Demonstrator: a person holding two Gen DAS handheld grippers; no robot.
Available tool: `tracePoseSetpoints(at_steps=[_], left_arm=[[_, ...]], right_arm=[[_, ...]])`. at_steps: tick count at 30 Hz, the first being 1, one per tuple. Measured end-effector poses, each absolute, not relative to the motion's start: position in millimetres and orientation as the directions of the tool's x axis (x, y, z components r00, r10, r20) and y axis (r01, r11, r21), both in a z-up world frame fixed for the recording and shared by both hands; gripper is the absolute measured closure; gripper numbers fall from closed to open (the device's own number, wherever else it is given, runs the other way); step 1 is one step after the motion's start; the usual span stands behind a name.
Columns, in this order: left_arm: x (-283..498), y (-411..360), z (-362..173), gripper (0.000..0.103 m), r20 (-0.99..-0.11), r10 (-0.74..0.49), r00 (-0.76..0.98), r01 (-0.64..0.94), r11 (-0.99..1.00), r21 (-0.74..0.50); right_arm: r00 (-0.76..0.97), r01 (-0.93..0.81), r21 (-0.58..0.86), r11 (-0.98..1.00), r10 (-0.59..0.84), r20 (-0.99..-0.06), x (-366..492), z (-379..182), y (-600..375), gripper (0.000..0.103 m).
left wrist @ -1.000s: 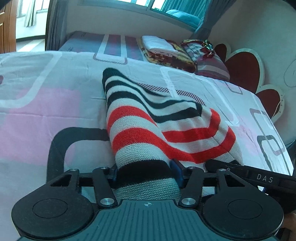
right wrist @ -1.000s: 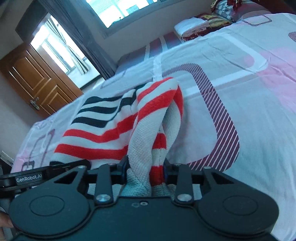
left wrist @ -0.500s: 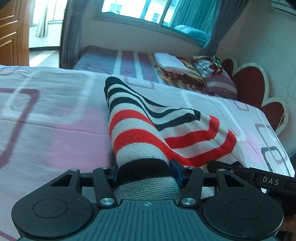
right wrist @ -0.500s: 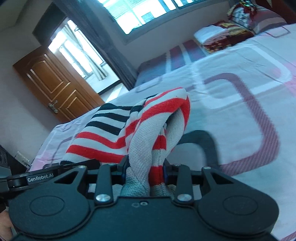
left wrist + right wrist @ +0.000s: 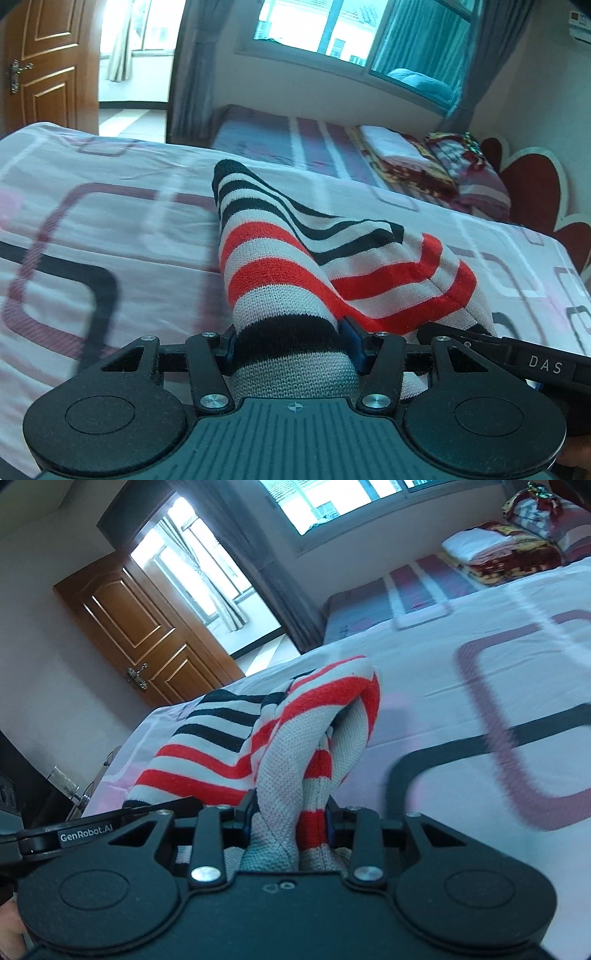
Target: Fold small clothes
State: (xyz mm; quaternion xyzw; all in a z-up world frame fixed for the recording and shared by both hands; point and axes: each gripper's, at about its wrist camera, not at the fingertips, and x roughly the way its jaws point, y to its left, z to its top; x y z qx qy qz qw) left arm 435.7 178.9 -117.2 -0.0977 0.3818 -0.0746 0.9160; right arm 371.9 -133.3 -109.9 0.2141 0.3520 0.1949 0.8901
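A small knitted garment (image 5: 295,266) with red, black and white stripes is held up over the bed by both grippers. My left gripper (image 5: 291,343) is shut on its black-banded end, the fabric bunched between the jaws. My right gripper (image 5: 290,819) is shut on another bunched edge of the same garment (image 5: 236,749), whose grey inner side shows. The two grippers are close side by side: the right one shows in the left wrist view (image 5: 517,354), the left one in the right wrist view (image 5: 92,834). The far end of the garment hangs toward the bedsheet.
The bed (image 5: 92,236) has a pink-and-white sheet with rounded square patterns. Folded blankets and pillows (image 5: 417,162) lie at the far end by a red heart-shaped headboard (image 5: 528,173). A wooden door (image 5: 136,635) and a window (image 5: 332,33) stand beyond.
Both grippers have risen and tilted up with the garment still in them, so more of the room, door and window shows. The grip on the fabric is unchanged.
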Motion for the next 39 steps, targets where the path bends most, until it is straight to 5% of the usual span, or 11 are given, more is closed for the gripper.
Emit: tracePoseSetpoints(at_steps=[10, 14, 18, 24, 30, 35, 39], left_arm=[[466, 255, -160, 0.049, -0.708, -0.183, 0.682, 0.010, 0.970, -0.241], [461, 268, -184, 0.032, -0.703, -0.187, 0.686, 0.012, 0.969, -0.245], [454, 266, -175, 0.030, -0.704, -0.152, 0.693, -0.003, 0.977, -0.215], [410, 255, -147, 0.030, -0.679, -0.127, 0.723, 0.046, 0.990, -0.136], [391, 253, -175, 0.030, -0.734, -0.108, 0.671, 0.022, 0.992, -0.126], [383, 248, -180, 0.030, -0.750, -0.092, 0.655, 0.026, 0.995, -0.100], [371, 245, -171, 0.030, -0.754, -0.074, 0.653, 0.019, 0.997, -0.081]], right_arm=[[0.652, -0.201, 0.538, 0.818, 0.522, -0.550, 412, -138, -51, 0.070], [0.629, -0.164, 0.525, 0.835, 0.499, -0.597, 415, -158, -44, 0.068], [0.626, -0.147, 0.518, 0.843, 0.485, -0.611, 412, -164, -54, 0.064], [0.698, -0.200, 0.369, 0.908, 0.396, -0.596, 381, -124, -43, 0.065], [0.737, -0.325, 0.231, 0.917, 0.399, -0.545, 336, -94, -18, 0.072], [0.702, -0.265, 0.075, 0.961, 0.246, -0.668, 328, -139, -15, 0.072], [0.685, -0.171, 0.232, 0.957, 0.285, -0.671, 323, -140, -33, 0.071]])
